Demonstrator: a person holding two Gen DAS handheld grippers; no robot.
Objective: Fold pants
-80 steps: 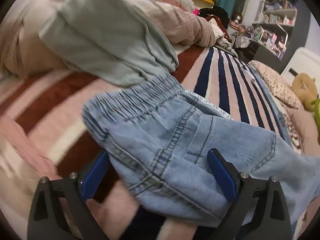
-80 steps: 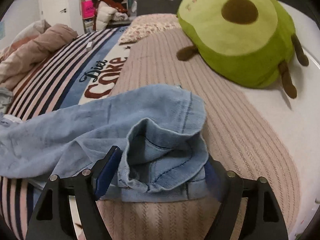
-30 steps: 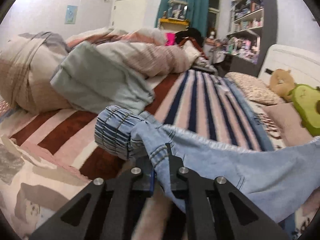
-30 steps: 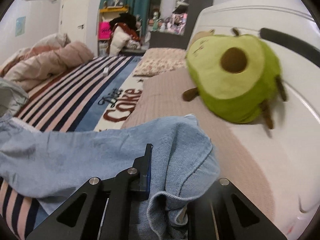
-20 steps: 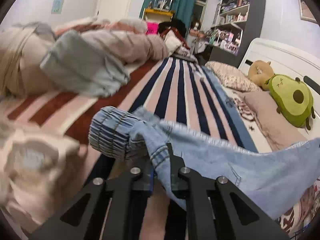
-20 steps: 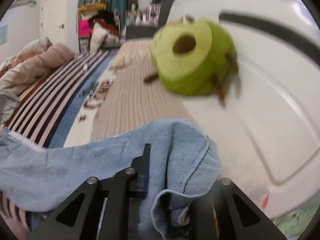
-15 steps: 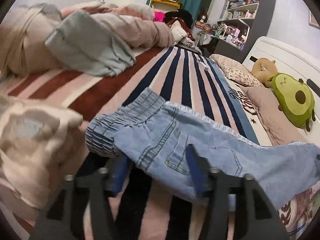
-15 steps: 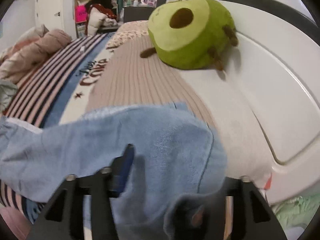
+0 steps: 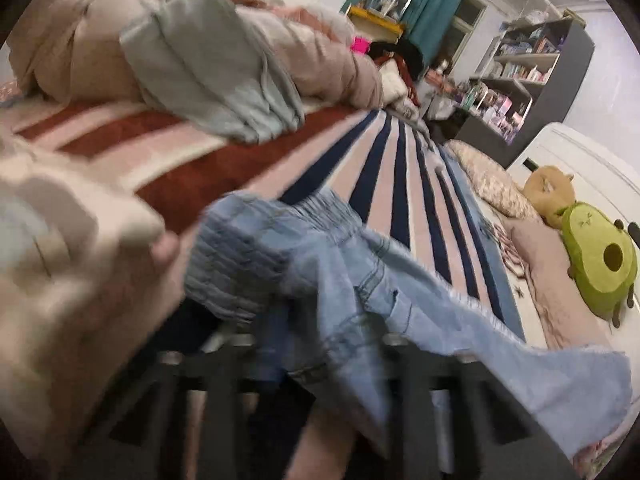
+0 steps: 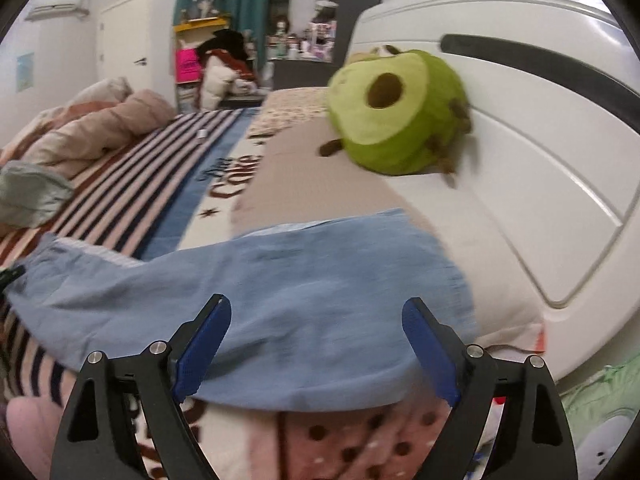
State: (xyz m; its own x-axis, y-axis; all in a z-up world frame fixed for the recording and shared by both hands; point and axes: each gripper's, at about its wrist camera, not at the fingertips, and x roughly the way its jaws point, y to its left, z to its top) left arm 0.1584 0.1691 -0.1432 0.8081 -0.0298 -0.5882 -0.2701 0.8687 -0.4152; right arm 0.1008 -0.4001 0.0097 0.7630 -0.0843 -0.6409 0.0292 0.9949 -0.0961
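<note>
Light blue denim pants (image 9: 332, 264) lie stretched across the striped bed. In the left wrist view the elastic waistband (image 9: 240, 252) is bunched just ahead of my left gripper (image 9: 320, 332), which is motion-blurred; its jaws stand apart with denim draped over them. In the right wrist view the leg end of the pants (image 10: 320, 288) lies flat over the bed's near edge. My right gripper (image 10: 316, 344) is open and empty, its blue pads (image 10: 204, 344) just above the cloth.
A green avocado plush (image 10: 396, 116) sits by the white headboard (image 10: 540, 160). A heap of quilts with a grey garment (image 9: 216, 80) lies at the far left. A beige cloth (image 9: 68, 264) lies close on the left. Shelves (image 9: 520, 76) stand beyond the bed.
Both grippers were shut on the pants a second ago, lifting them. They opened and let go. The pants now lie spread flat, and both grippers have drawn back slightly.
</note>
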